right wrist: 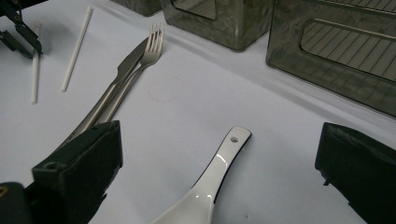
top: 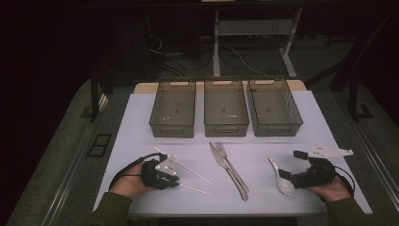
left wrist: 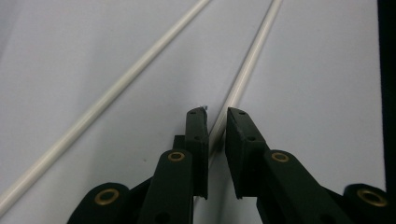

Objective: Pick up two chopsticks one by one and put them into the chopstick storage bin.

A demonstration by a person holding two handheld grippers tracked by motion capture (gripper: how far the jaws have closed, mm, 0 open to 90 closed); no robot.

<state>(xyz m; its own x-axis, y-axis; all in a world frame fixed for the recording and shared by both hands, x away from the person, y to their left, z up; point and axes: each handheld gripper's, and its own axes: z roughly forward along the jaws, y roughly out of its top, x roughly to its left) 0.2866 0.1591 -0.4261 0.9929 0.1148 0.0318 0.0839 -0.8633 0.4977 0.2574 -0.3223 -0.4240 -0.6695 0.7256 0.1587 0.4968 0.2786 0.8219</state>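
At the near edge: your two hands hold the grippers over the white table mat (top: pixel 141 122).
Left gripper (left wrist: pixel 215 122): its black jaws stand narrowly apart astride the near thin white plastic chopstick (left wrist: pixel 247 70), which runs between them; whether they pinch it, you cannot tell.
Second white chopstick (left wrist: pixel 107 100): lying just left of the knife, beside the first.
Right gripper (right wrist: pixel 219 158): jaws spread wide either side of the glossy white ceramic soup spoon (right wrist: pixel 212 182), right of the knife, untouched.
Centre: long steel table knife (top: pixel 228 170) and steel fork (top: pixel 231 165) lie touching.
Beyond the knife: three smoky clear plastic bins (top: pixel 226 108) in a row.
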